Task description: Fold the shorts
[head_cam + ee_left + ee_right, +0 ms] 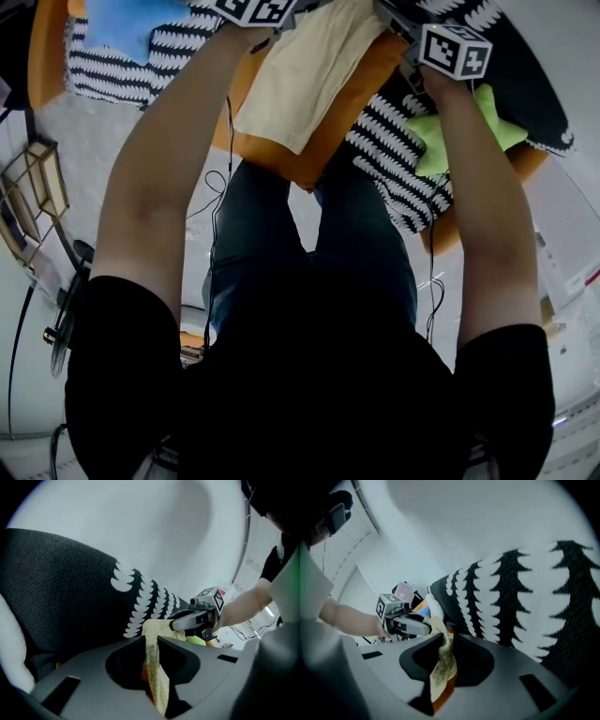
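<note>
Left hand-held gripper (151, 645) on cream shorts (314, 75)

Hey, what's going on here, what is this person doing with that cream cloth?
A person is folding a pair of cream shorts, with a hand-held gripper in each hand. The left gripper and the right gripper are each clamped on the fabric, holding one end up while the rest drapes over an orange surface. A black-and-white patterned cloth and a green star-shaped item lie nearby. The fold isn't finished yet.
</note>
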### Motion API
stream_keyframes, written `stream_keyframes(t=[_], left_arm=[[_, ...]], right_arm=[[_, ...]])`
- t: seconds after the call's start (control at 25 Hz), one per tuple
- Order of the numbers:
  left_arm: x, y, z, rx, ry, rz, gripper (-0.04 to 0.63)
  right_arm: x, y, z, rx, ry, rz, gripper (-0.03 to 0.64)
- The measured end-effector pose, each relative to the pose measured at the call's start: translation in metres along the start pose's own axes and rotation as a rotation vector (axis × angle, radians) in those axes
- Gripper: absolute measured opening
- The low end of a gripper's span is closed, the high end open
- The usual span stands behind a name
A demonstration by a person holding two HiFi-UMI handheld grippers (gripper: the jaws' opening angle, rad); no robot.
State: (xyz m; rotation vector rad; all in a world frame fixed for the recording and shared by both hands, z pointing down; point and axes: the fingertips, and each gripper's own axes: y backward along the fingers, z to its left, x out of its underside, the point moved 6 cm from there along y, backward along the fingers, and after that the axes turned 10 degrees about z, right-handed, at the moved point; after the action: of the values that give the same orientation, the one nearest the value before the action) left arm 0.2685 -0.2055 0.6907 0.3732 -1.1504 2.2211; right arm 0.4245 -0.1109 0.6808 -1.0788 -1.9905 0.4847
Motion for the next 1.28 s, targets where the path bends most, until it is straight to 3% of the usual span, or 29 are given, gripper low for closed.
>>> stream_keyframes(t=[0.28, 0.48, 0.76, 1.28], left_arm=[[-0.022, 0.025, -0.015, 0.010, -0.154, -0.056, 0.075], [-0.015, 0.042, -0.024, 0.017, -0.229, -0.050, 0.075], [0.013, 0.060, -0.040, 0.058, -0.252, -0.026, 0.075], [0.097, 0.096, -0.070, 0.028, -0.282, 0.033, 0.075]], right_arm=[[-0.005, 0.014, 0.028, -0.056, 0.060, -0.023, 0.072], [0.005, 0.015, 0.054, -0.099, 0.126, 0.020, 0.071], [0.021, 0.016, 0.093, -0.172, 0.215, 0.087, 0.071], [0.072, -0.006, 0.159, -0.254, 0.306, 0.205, 0.071]])
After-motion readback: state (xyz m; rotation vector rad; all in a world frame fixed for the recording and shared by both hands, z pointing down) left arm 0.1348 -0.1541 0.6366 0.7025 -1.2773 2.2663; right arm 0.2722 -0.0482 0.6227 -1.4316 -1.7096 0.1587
